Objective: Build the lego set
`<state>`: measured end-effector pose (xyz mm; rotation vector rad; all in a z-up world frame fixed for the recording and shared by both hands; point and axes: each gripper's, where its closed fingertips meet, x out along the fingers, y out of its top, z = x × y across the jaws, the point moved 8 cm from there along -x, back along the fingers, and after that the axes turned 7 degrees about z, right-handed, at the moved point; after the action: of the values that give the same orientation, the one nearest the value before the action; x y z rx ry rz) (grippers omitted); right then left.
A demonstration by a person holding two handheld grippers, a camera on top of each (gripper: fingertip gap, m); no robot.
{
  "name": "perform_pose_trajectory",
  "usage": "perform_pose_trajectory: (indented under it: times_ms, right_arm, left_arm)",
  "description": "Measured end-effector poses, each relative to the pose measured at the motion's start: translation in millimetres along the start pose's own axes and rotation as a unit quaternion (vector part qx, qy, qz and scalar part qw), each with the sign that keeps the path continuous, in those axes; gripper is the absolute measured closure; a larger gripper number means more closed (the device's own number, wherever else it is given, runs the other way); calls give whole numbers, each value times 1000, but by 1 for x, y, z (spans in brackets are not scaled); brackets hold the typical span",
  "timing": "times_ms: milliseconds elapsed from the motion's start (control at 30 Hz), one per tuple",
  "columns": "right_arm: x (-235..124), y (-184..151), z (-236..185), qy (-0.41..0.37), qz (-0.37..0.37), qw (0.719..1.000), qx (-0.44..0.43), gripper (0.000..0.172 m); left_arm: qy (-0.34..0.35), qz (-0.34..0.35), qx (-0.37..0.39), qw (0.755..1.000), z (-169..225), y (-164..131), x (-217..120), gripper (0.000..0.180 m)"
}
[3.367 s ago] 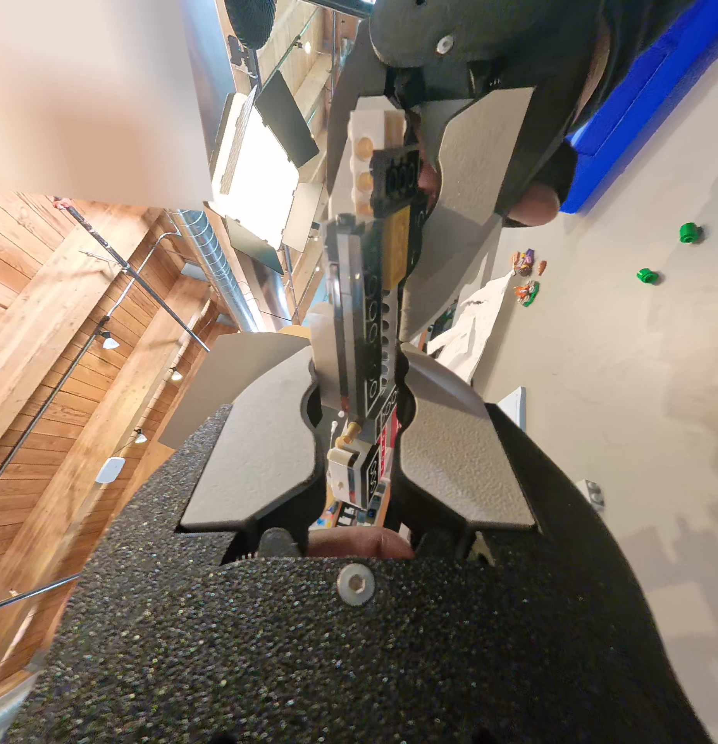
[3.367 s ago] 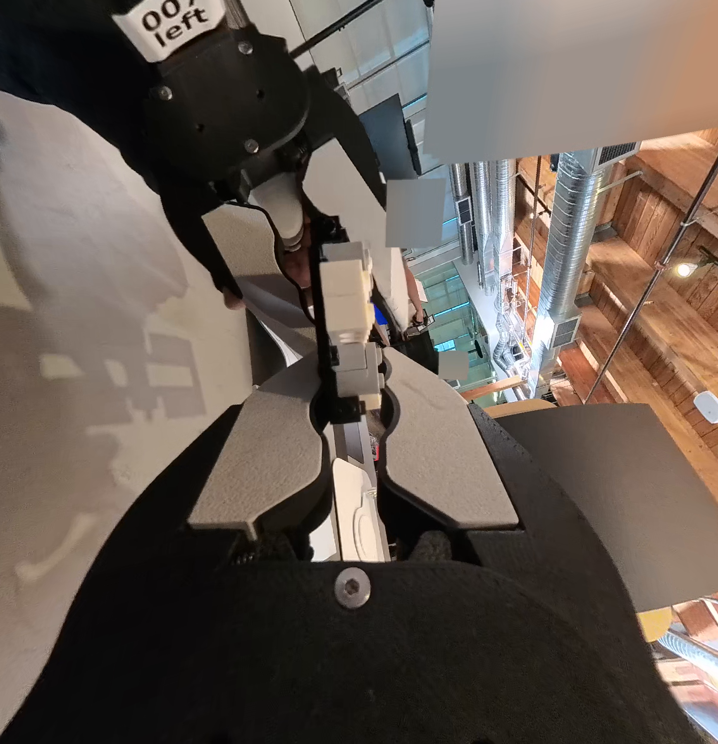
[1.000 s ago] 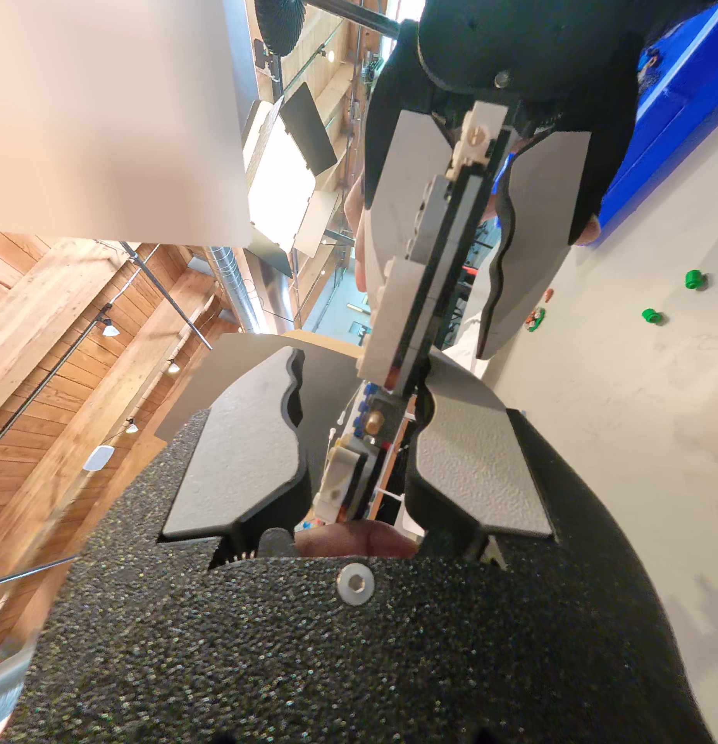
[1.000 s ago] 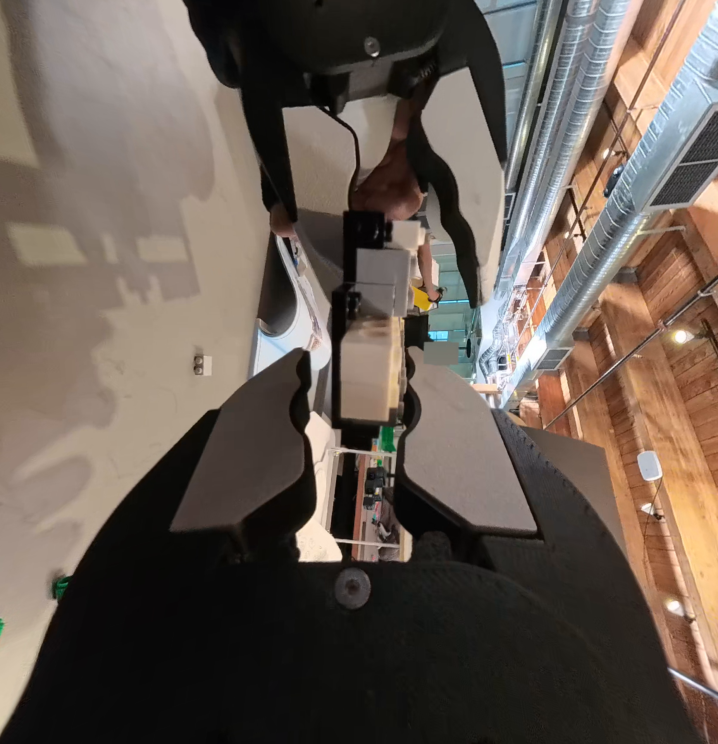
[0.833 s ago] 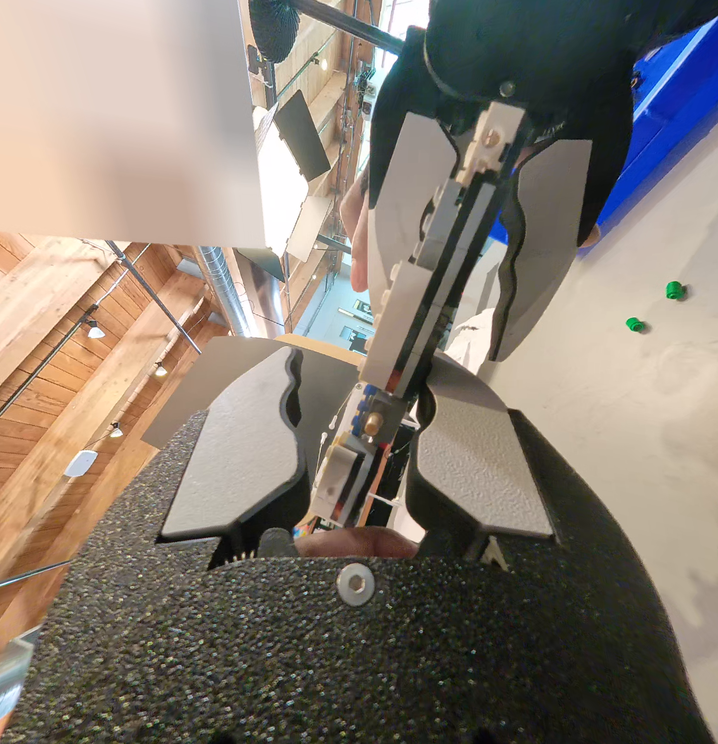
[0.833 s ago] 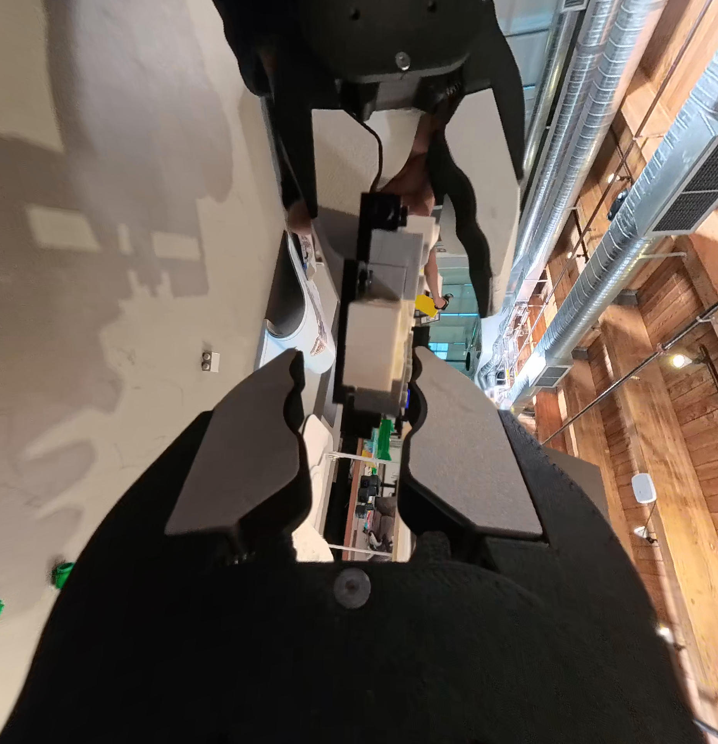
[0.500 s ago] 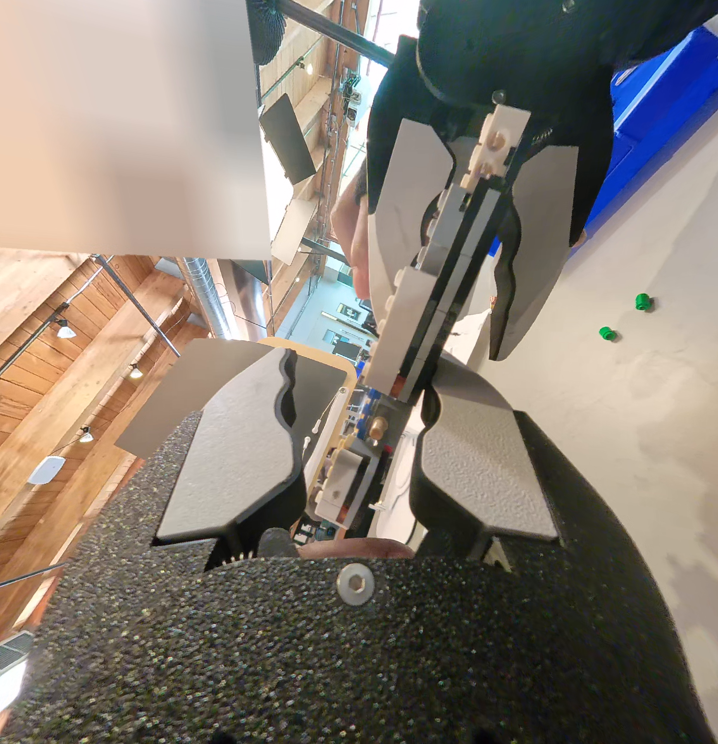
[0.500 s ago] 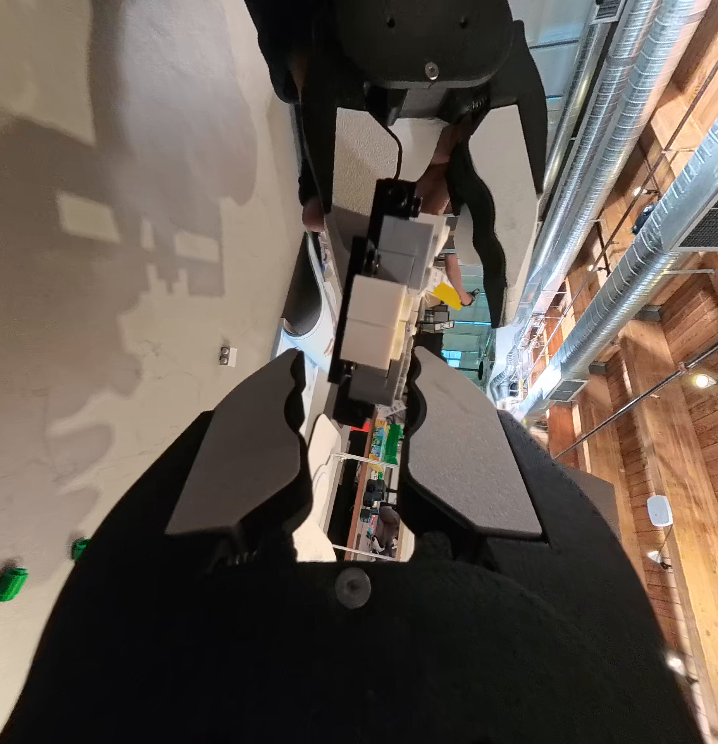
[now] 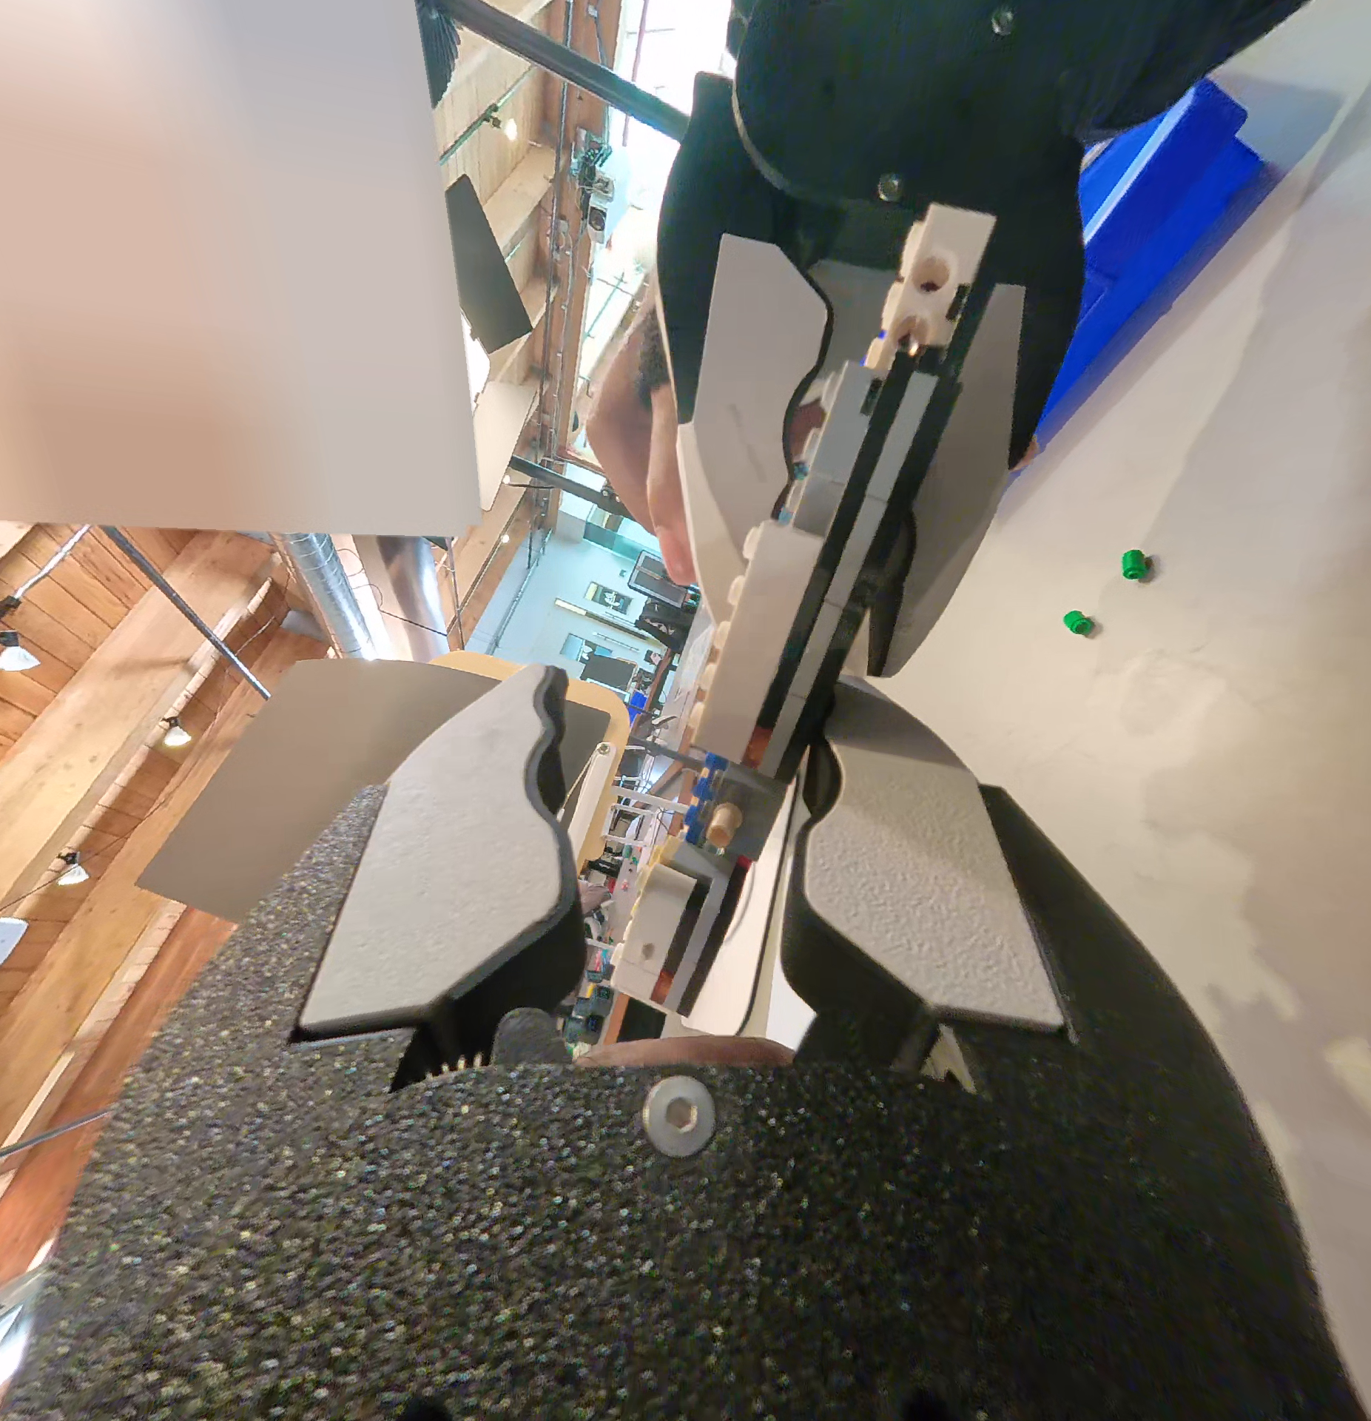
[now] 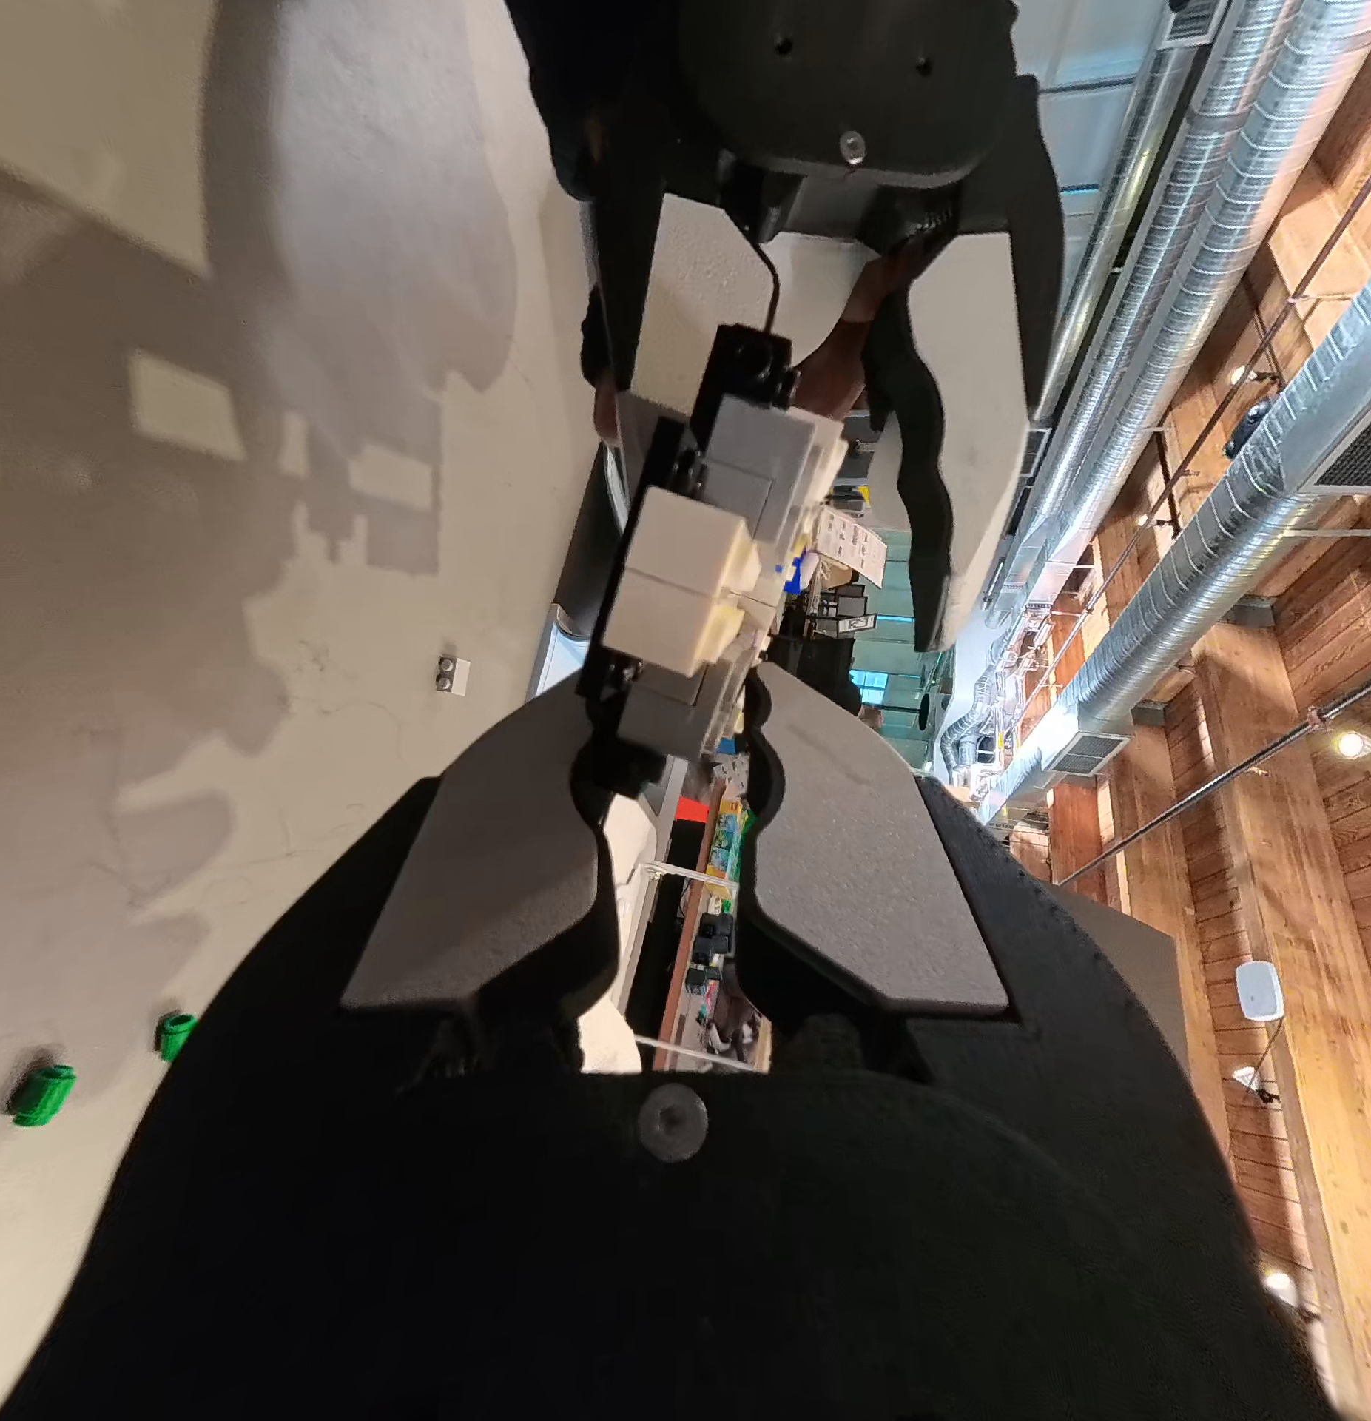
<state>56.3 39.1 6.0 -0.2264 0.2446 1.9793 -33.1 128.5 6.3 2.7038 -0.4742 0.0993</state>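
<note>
Gripping a long toy-brick assembly (image 10: 690, 584) at its near end: right hand-held gripper (image 10: 670, 727), both pads closed on the black-and-grey end, seen centre of the right wrist view. Same right hand-held gripper visible upper centre of the left wrist view, fingers (image 9: 751, 430) either side of the assembly's far end.

Standing wide open: left hand-held gripper (image 9: 686, 738). Left finger (image 9: 467, 838) well clear of the assembly, plain gap beside it; right finger (image 9: 897, 830) touching or just beside the dark edge, cannot tell which. So not clamped. Same state from the right wrist view: left hand-held gripper upper centre, fingers spread, one pad well apart from the bricks.

Assembly (image 9: 805, 584) made of white, grey and black bricks, running diagonally from centre of the left wrist view up to the upper right, held in the air between the two hand-held grippers. Blue, tan and red bits at its lower end between the left fingers.

Bench (image 9: 1205, 692) pale grey, filling the right side of the left wrist view. Two small green pieces (image 9: 1078, 623) lying on it, right of centre, apart from both hand-held grippers. Same green pieces (image 10: 44, 1096) at lower left of the right wrist view. Blue bin (image 9: 1143, 231) at upper right.
</note>
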Motion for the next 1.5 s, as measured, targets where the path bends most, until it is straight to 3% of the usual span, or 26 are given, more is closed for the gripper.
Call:
perform_pose_trajectory:
  times_ms: [333, 1067, 1133, 1267, 1500]
  right_arm:
    - [2, 0, -7, 22, -10, 1000, -13, 139]
    - [2, -3, -7, 21, -3, 1000, -1, 143]
    - [2, -3, -7, 18, -3, 1000, 0, 143]
    - [2, -3, 3, -36, 2, 999, 13, 144]
    - [1, -8, 3, -33, -5, 999, -2, 143]
  left_arm:
    - [-38, -12, -9, 999, 4, -2, 2, 123]
    - [-50, -20, -17, 998, 6, -3, 4, 127]
    - [-51, -20, -17, 998, 7, -3, 4, 129]
    - [-38, -7, -22, 999, 5, -2, 3, 152]
    - [-34, -13, -19, 999, 8, -5, 5, 155]
